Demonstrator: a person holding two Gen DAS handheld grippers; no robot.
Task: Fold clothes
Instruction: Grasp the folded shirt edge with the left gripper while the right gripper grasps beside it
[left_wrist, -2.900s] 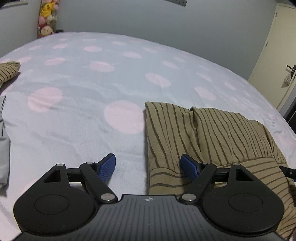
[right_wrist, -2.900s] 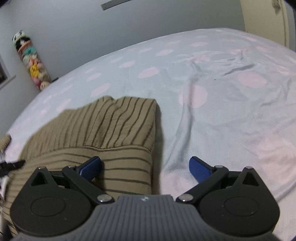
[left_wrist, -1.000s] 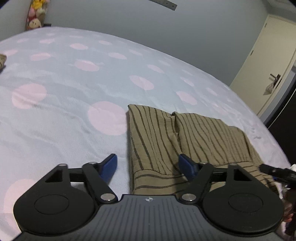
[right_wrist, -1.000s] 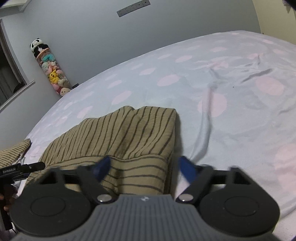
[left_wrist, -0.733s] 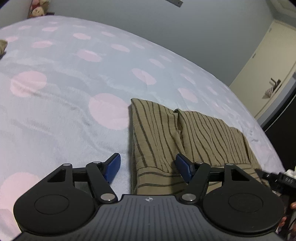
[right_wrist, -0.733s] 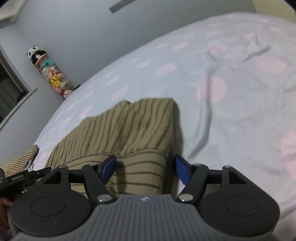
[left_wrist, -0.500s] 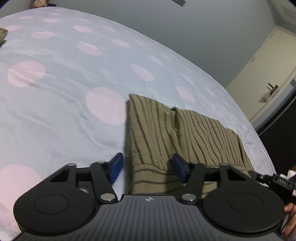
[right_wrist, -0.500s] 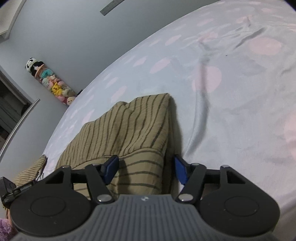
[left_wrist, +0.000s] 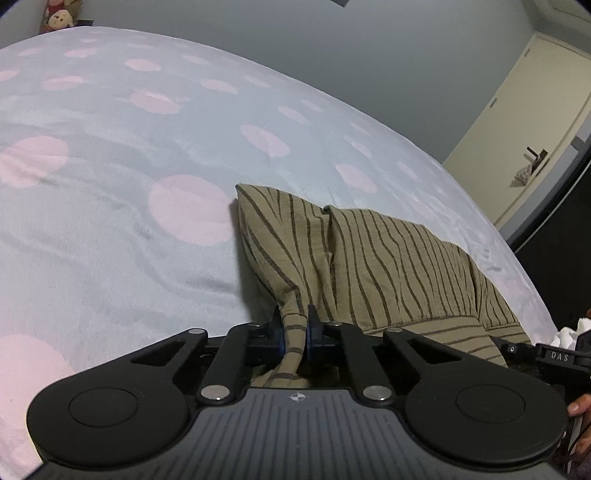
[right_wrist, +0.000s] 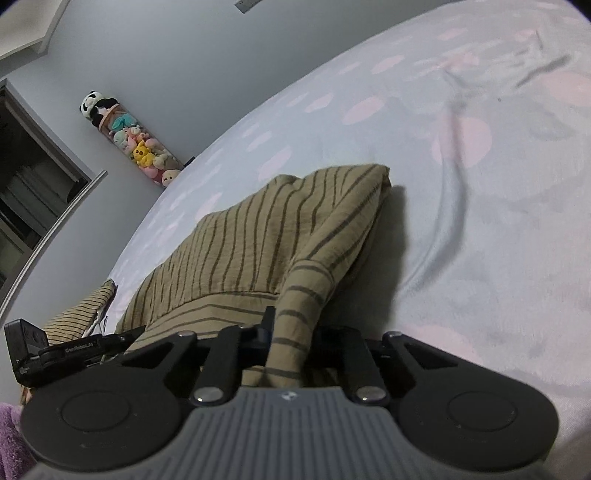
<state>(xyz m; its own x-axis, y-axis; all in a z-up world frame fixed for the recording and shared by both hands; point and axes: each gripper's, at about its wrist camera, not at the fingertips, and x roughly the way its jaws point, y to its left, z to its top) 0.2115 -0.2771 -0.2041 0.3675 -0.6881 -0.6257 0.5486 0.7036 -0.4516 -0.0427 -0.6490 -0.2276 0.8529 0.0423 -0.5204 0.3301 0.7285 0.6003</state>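
Gripping: left gripper (left_wrist: 294, 330) and right gripper (right_wrist: 291, 334), jaws just closed, each pinch a near corner of the striped garment (left_wrist: 388, 266).
Next: lift both corners together, carry them forward over the far edge.

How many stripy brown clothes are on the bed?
2. One striped garment lies in the middle, pinched at its near corners by both grippers. A second striped piece lies at the far left edge, partly hidden. More may be out of view.

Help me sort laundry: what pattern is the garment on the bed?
Tan with thin dark stripes; the garment shows best in the right wrist view.
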